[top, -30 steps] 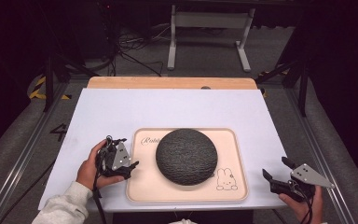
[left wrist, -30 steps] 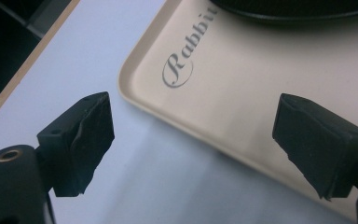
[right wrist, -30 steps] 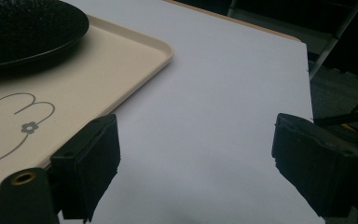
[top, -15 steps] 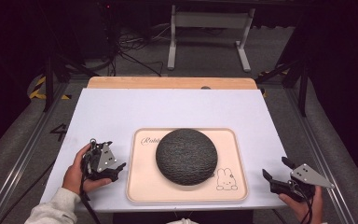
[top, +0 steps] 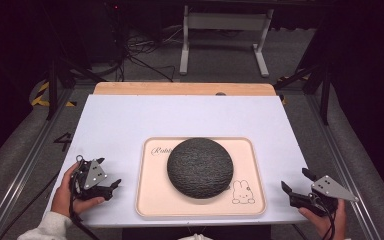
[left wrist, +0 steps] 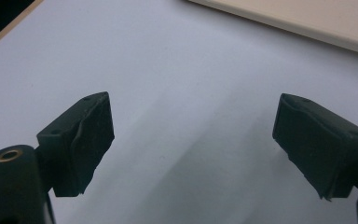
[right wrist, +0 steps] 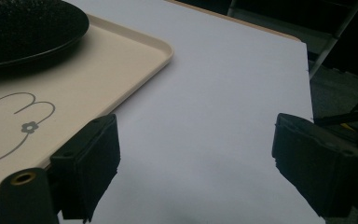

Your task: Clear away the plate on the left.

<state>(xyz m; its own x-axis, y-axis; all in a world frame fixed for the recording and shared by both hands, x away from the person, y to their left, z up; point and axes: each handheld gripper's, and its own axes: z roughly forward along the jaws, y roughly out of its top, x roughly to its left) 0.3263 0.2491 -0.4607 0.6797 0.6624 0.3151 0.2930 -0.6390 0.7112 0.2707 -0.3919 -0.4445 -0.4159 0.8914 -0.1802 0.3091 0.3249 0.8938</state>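
A black, rough-textured dome (top: 200, 167) sits upside down like a bowl on a cream tray (top: 152, 200) with a rabbit drawing, at the front middle of the white table. My left gripper (top: 109, 173) is held just above the table left of the tray, open with nothing between its jaws. It also stands open in the left gripper view (left wrist: 193, 144), with the tray's edge (left wrist: 307, 23) beyond. My right gripper (top: 296, 180) hovers open and empty at the tray's front right corner. In the right gripper view (right wrist: 196, 163) the tray (right wrist: 98, 74) and dome (right wrist: 23, 23) lie to its left.
The white table (top: 180, 117) has bare surface behind and to both sides of the tray. A wooden strip (top: 180, 89) runs along its far edge. Metal rails flank the table, and a stand's legs (top: 225, 45) and cables lie on the floor beyond.
My left gripper has drawn back to the left, away from the tray's left edge, and stays open. The right gripper has not moved.
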